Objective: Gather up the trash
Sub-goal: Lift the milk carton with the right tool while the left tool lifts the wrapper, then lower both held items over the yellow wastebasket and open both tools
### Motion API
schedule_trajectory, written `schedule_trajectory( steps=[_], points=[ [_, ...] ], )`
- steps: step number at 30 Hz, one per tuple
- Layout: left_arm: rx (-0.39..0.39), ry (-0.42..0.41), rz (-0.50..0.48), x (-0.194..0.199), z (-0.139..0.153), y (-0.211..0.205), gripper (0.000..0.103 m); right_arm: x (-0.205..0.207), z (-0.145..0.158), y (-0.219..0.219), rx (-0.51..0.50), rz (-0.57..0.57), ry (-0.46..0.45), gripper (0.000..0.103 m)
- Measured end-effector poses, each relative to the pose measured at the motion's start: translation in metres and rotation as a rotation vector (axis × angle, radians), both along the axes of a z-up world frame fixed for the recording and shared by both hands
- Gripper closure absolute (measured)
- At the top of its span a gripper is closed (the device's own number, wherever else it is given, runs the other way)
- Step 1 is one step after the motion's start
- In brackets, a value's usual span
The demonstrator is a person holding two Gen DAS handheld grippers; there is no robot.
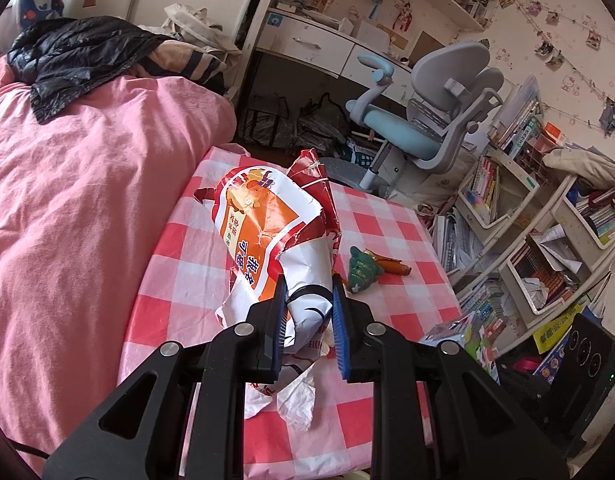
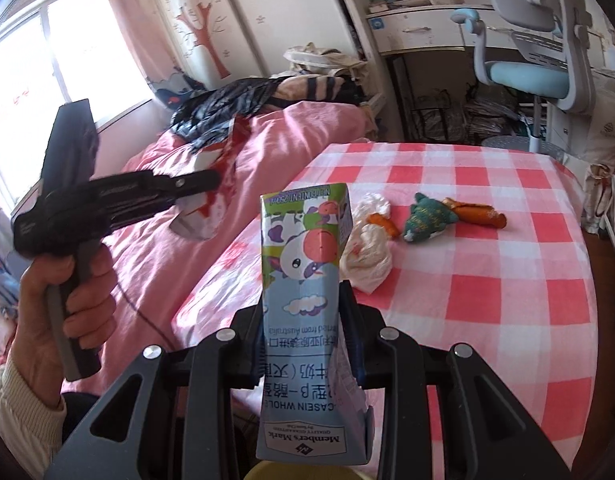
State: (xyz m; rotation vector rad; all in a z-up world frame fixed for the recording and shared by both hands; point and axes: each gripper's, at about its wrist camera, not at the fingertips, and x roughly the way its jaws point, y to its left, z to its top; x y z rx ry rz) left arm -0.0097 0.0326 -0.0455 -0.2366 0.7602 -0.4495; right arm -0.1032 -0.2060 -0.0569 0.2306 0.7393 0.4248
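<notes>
My left gripper [image 1: 309,286] is shut on a crumpled red, orange and white snack bag [image 1: 267,224] and holds it above the checked table [image 1: 387,312]. In the right wrist view the left gripper [image 2: 211,182] is at the left over the pink bed, with the bag [image 2: 205,212] hanging from it. My right gripper [image 2: 303,292] is shut on a blue milk carton [image 2: 303,280] with a cartoon cow, held upright above the table's near edge. A crumpled white tissue [image 2: 367,256] lies on the table just behind the carton.
A green and orange plush toy [image 2: 431,218] lies on the table [image 2: 487,300]; it also shows in the left wrist view [image 1: 363,270]. A pink bed [image 1: 87,200] is left of the table. A blue desk chair [image 1: 419,128] and bookshelves [image 1: 547,240] stand beyond.
</notes>
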Motion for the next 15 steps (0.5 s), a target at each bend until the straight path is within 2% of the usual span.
schedule_trajectory(
  steps=[8, 15],
  points=[
    [0.043, -0.034, -0.037, -0.032, -0.003, -0.011, 0.084, -0.04, -0.002, 0.015, -0.047, 0.081, -0.024, 0.071],
    [0.095, -0.049, -0.036, -0.064, -0.007, -0.012, 0.084, -0.068, -0.026, 0.023, -0.047, 0.127, 0.043, 0.071]
  ],
)
